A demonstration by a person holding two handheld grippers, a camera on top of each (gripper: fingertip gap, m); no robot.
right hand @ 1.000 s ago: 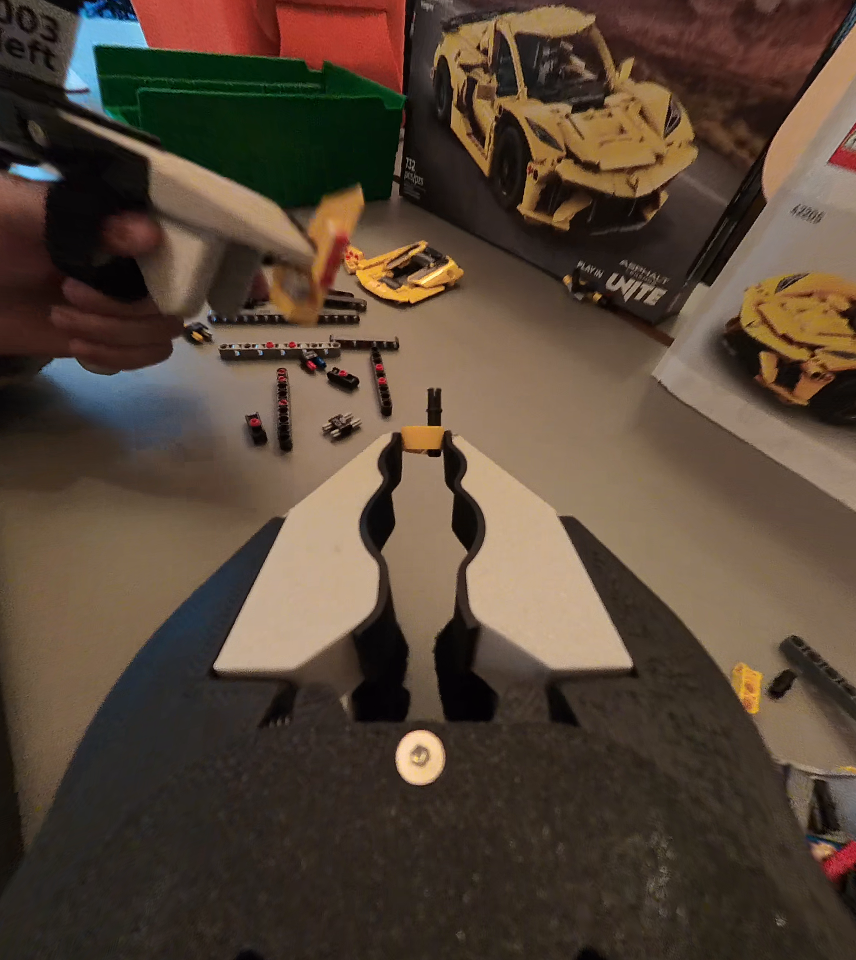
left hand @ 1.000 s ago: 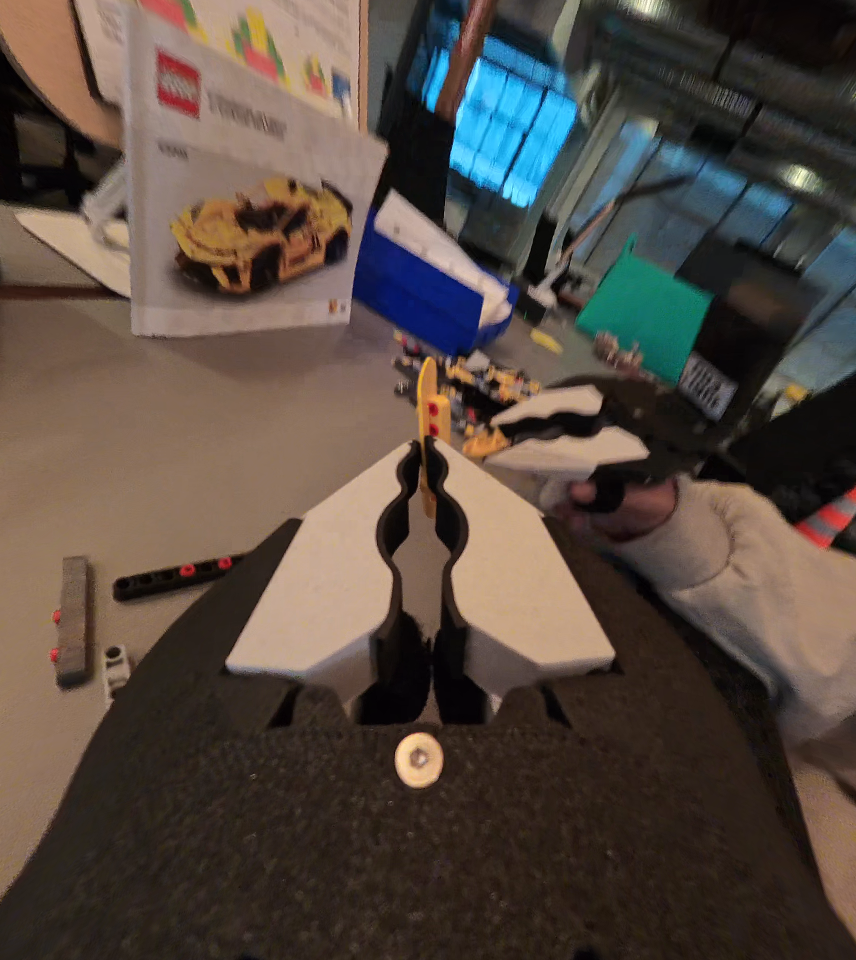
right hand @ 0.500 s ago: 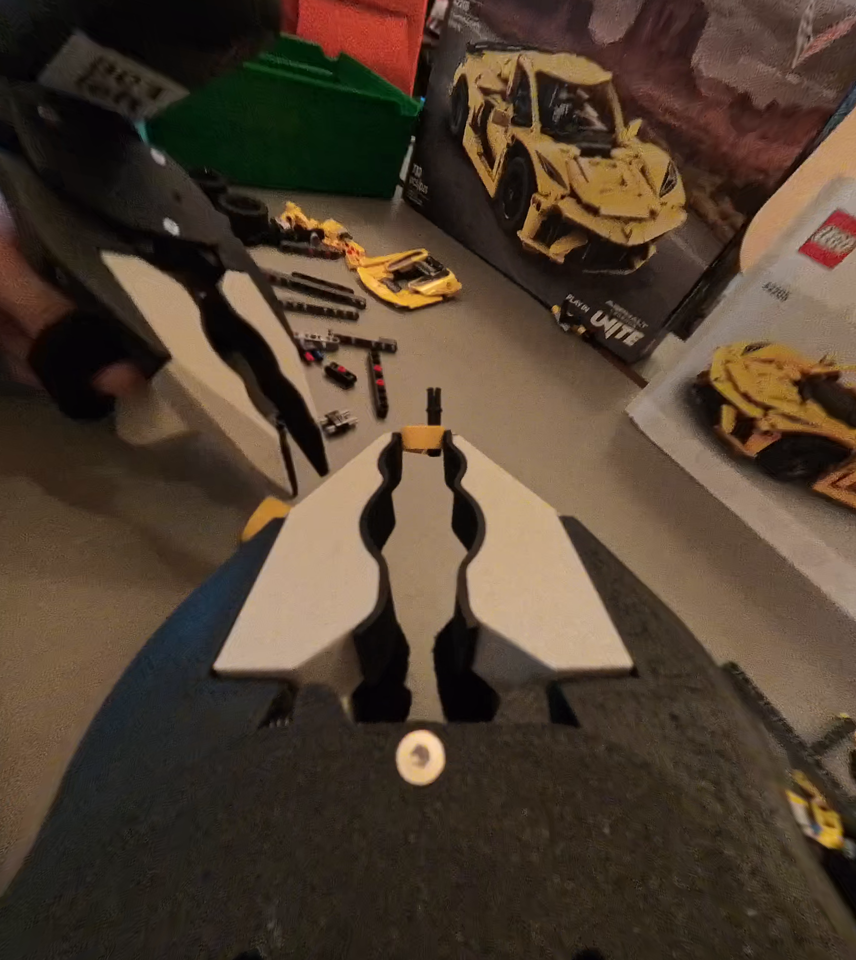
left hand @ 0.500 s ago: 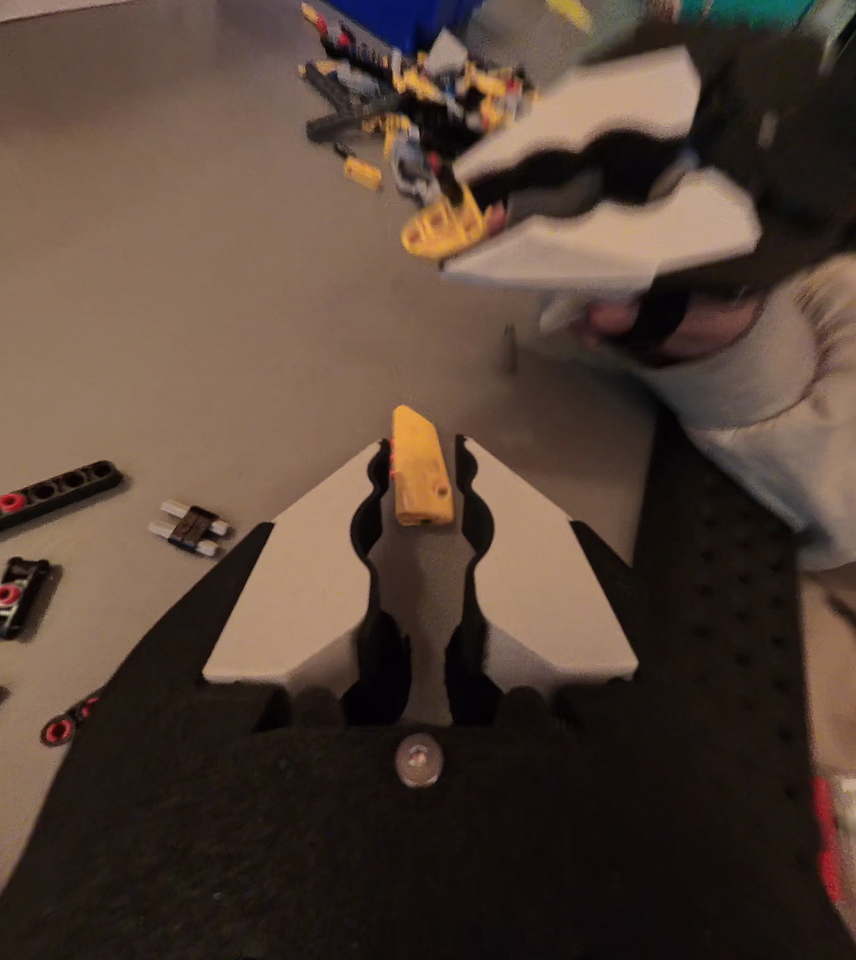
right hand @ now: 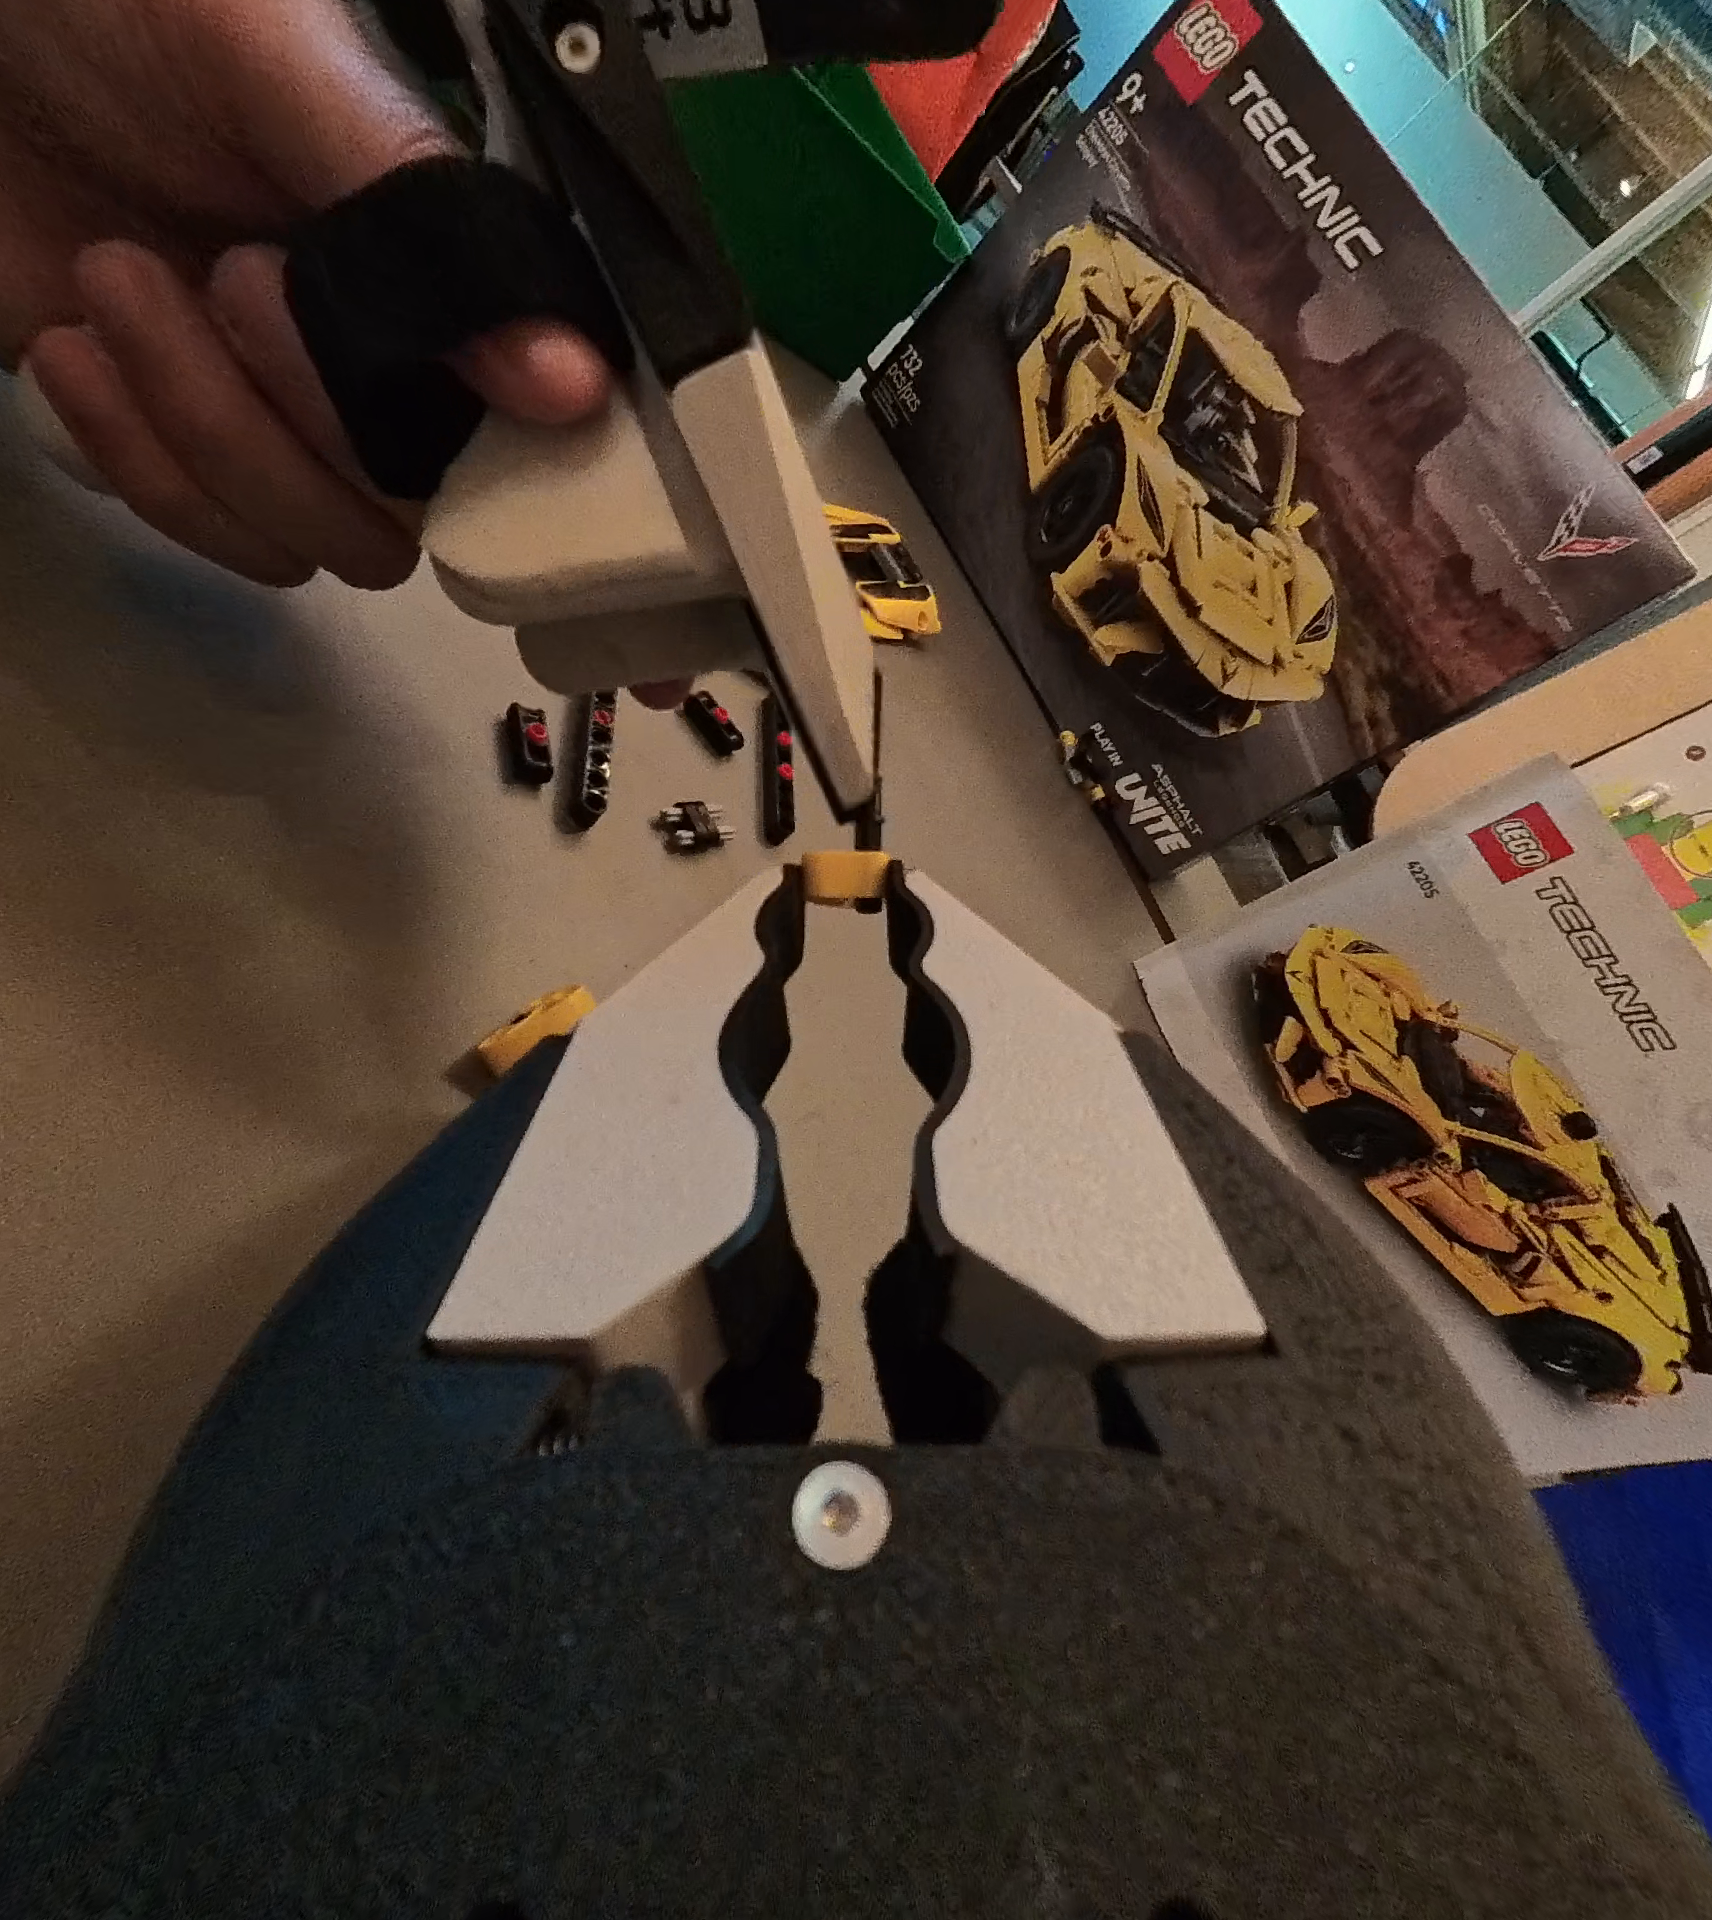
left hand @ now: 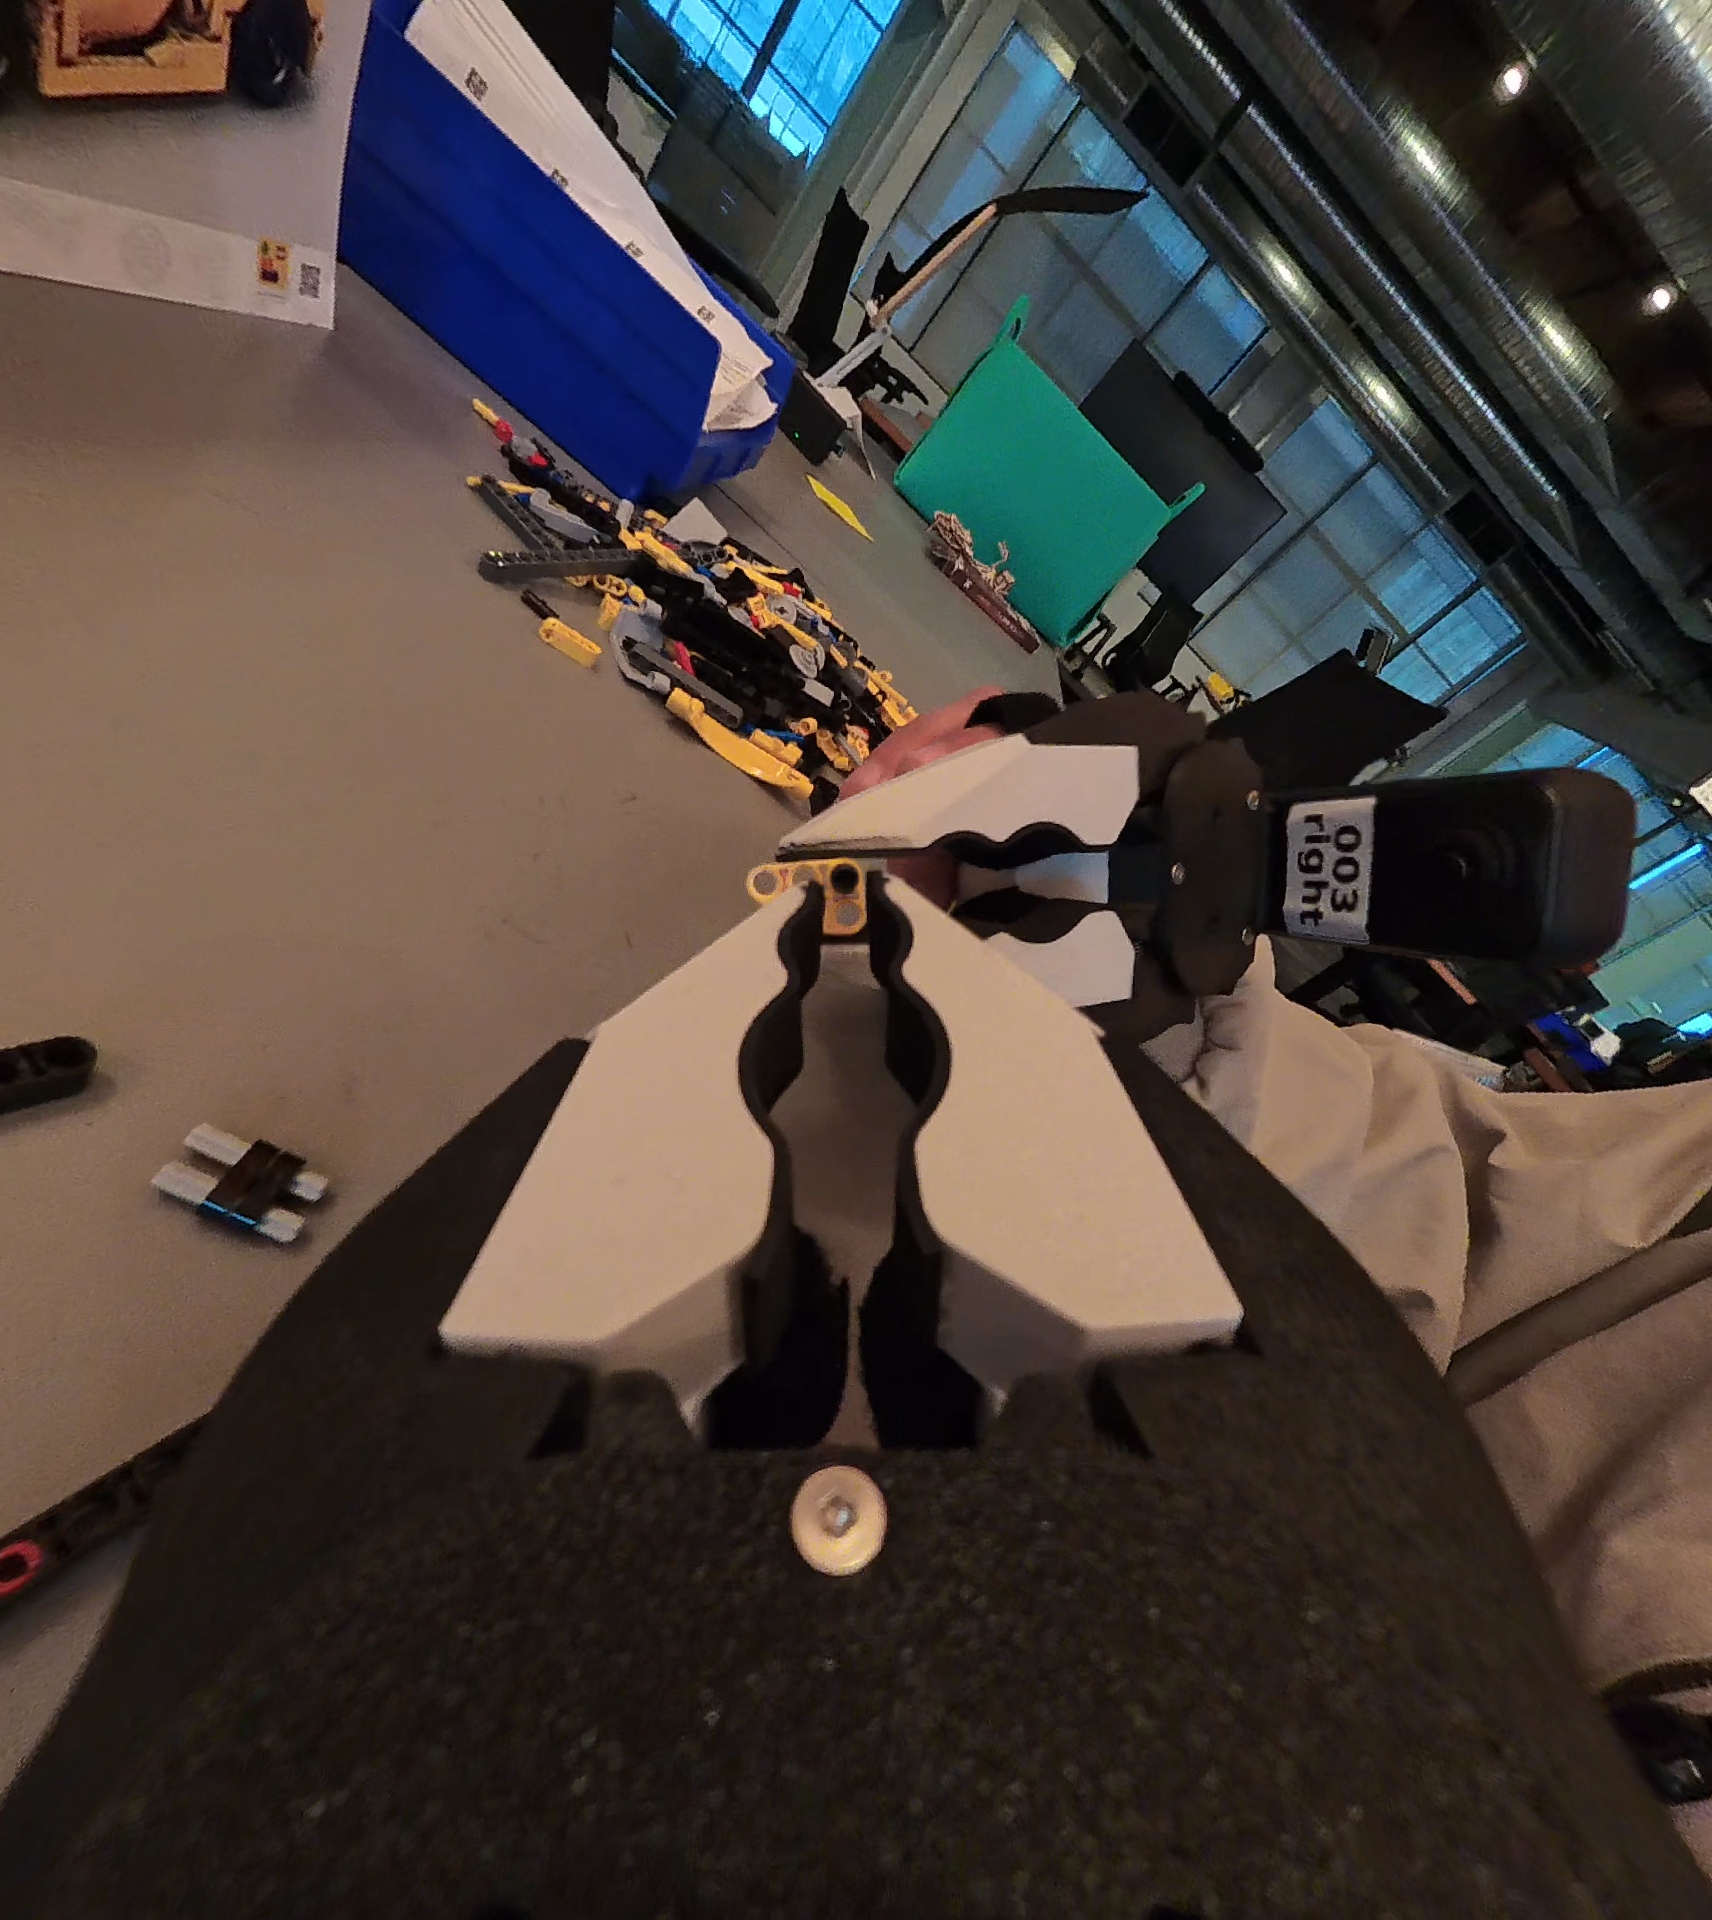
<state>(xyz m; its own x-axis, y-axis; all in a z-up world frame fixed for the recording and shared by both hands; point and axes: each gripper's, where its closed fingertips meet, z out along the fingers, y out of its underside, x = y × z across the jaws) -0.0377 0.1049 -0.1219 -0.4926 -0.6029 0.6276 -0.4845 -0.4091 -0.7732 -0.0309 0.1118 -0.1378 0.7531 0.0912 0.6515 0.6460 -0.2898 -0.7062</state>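
My right gripper (right hand: 841,883) is shut on a small yellow holed beam piece (right hand: 839,873) and holds it above the grey table (right hand: 156,935). A black pin (right hand: 867,826) sticks out of that piece. My left gripper (left hand: 844,899) comes down onto it from above, jaws nearly together, pads closed on the pin's end (left hand: 844,881). In the left wrist view the yellow piece (left hand: 779,881) shows its holes, and the right gripper (left hand: 873,873) reaches in from the right. In the right wrist view the left gripper (right hand: 857,795) shows edge-on. A yellow curved panel (right hand: 535,1029) lies on the table beside my right fingers.
Short black beams with red pins (right hand: 587,758) lie ahead on the table. A pile of yellow and black pieces (left hand: 727,644) sits before a blue bin (left hand: 519,260). A set box (right hand: 1247,416), an instruction booklet (right hand: 1506,1091) and a green bin (right hand: 810,208) stand around. Less than 4 cm separates the two grippers' tips.
My left gripper opened and left the yellow panel on the table. It then swung over to the right gripper and closed on the pin. The right gripper kept its hold.
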